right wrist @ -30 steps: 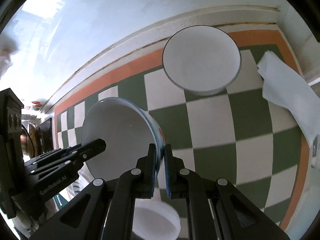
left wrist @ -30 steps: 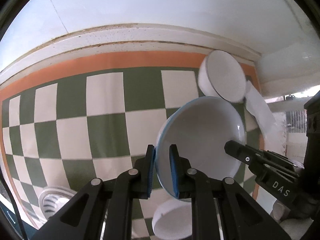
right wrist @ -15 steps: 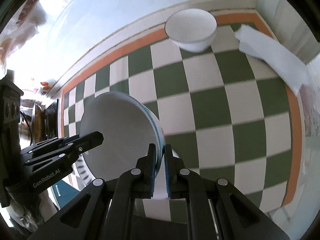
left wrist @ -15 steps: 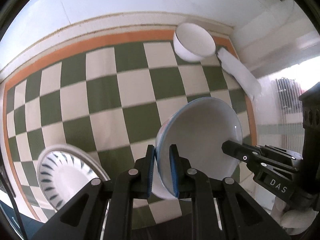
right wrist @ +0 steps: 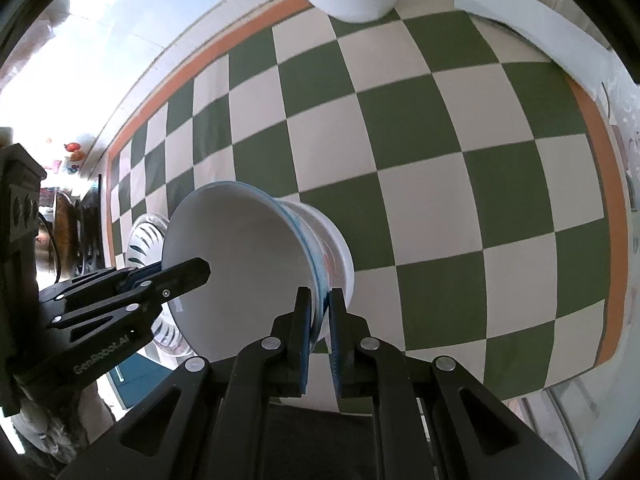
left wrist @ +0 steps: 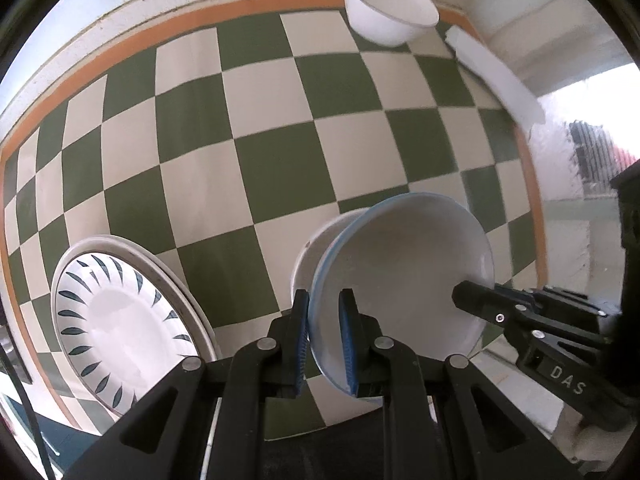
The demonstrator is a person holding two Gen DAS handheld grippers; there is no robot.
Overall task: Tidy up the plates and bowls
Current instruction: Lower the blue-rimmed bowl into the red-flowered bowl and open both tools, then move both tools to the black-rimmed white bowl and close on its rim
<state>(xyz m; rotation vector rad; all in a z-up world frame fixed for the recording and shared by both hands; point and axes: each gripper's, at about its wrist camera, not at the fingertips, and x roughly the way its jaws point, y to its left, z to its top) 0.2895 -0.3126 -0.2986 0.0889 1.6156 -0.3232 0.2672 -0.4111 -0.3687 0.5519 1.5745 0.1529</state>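
The blue-rimmed bowl [left wrist: 404,280] sits tilted between the two tongs, held just above or possibly resting in a plain white bowl [left wrist: 320,248] below it; from the right wrist view the blue-rimmed bowl [right wrist: 240,264] looks partly nested into that lower bowl [right wrist: 336,256], though whether the two touch cannot be told. The left gripper [left wrist: 325,344] is clenched on the bowl's near rim, one blue pad inside and one outside. The right gripper [right wrist: 319,332] pinches the rim on the opposite side in the same way, so both tongs grasp the one bowl.

To the left of this pair, near the table's near edge, lies a patterned plate [left wrist: 120,320] with dark leaf marks, resting on what seems to be another plate beneath it. Far off, by the orange border of the checkered tablecloth [left wrist: 280,160], stands a second white bowl [left wrist: 388,16], well apart from the others. Just right of it a white strip of paper [left wrist: 496,76] lies along the cloth's right edge.

As a judgement, the task is partway done: plates appear already stacked on the left, and the held bowl is about to be seated in the lower one. Left to do is releasing it there and bringing the far bowl to the stack
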